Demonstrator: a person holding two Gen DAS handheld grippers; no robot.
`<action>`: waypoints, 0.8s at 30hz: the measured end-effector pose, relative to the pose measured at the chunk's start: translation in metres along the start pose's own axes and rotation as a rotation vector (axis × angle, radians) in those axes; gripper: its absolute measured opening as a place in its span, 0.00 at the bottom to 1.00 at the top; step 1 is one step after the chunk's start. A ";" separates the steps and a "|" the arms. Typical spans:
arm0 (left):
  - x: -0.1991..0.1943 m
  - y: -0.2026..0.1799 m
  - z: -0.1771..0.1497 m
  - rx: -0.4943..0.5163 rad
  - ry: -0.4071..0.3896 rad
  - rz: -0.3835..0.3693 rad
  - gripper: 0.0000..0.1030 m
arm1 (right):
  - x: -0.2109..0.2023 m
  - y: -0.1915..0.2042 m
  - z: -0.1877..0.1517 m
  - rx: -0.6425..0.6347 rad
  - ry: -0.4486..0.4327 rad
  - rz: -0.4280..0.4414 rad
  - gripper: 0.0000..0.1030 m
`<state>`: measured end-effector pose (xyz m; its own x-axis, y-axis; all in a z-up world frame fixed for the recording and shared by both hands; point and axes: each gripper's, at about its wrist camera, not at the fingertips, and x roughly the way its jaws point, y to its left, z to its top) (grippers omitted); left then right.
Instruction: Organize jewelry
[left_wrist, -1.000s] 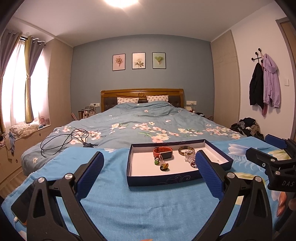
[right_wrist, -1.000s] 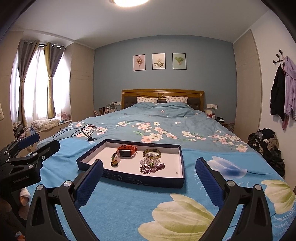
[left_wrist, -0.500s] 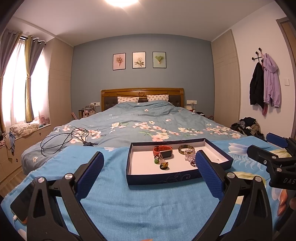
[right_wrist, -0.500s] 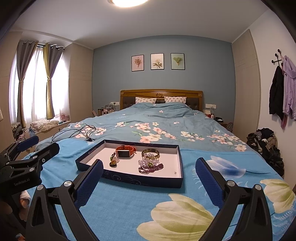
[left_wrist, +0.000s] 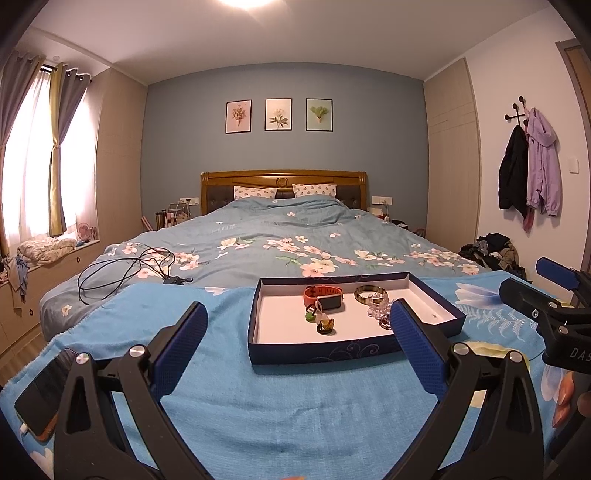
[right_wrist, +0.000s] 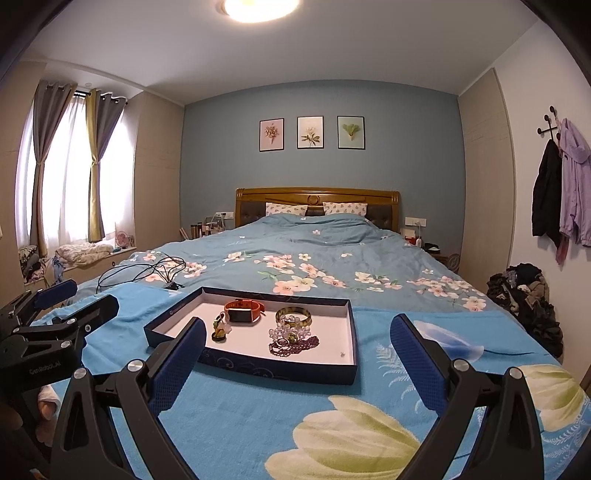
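Ahead of both grippers, on the bed's blue flowered blanket (right_wrist: 236, 417), one shallow navy cardboard tray (left_wrist: 317, 352) lies beyond the jaws. Left gripper (left_wrist: 297, 345) and right gripper (right_wrist: 297, 354) stand wide apart, empty. Inside: one orange-strapped watch (right_wrist: 243, 309), one green-gold bangle (right_wrist: 293, 316), one dark purple bead strand (right_wrist: 295, 344).

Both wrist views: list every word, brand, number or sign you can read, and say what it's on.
"GenRobot.AI": white lettering on the left gripper body, seen in the right wrist view.
"DAS": cut off at the picture's edge, on the right gripper body, seen in the left wrist view.
Watch screen: dark, nothing readable.
Box front wall: only swirl ornament, no words.
Three wall prints: plants, no legible text.
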<state>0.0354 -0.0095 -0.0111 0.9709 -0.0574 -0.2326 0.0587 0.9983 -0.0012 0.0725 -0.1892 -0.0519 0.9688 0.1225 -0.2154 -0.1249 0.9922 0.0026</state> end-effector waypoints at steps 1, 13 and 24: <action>0.001 0.000 -0.001 -0.002 0.002 0.000 0.94 | 0.001 0.000 0.000 0.001 -0.001 -0.001 0.94; 0.005 0.000 -0.001 -0.006 0.007 0.001 0.94 | 0.003 0.001 0.000 0.001 -0.011 -0.003 0.94; 0.005 0.000 -0.001 -0.005 0.007 0.000 0.94 | 0.004 0.000 -0.002 0.004 -0.005 -0.001 0.94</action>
<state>0.0397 -0.0103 -0.0134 0.9691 -0.0574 -0.2398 0.0575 0.9983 -0.0065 0.0754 -0.1890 -0.0549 0.9700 0.1217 -0.2105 -0.1231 0.9924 0.0064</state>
